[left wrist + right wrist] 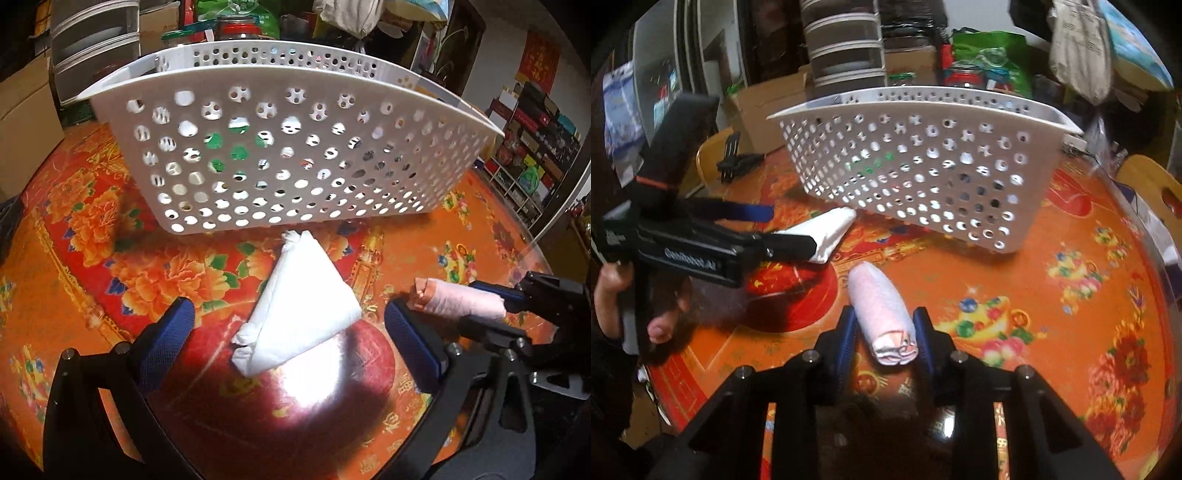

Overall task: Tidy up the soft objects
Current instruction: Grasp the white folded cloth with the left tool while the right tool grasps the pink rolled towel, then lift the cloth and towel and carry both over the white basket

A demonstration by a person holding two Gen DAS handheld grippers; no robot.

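Rolled pink cloth (882, 314) sits low in the centre of the right wrist view, pinched between the blue pads of the right gripper (884, 326), whose jaws are clenched on its sides above the orange floral tablecloth (1052, 314). In the left wrist view the same roll shows at the right edge. Folded white cloth (295, 306) lies on the tablecloth in mid-frame, between the spread, released jaws of the left gripper (291, 325), which do not touch it. Just beyond stands a white perforated basket (288, 155), filling the upper half.
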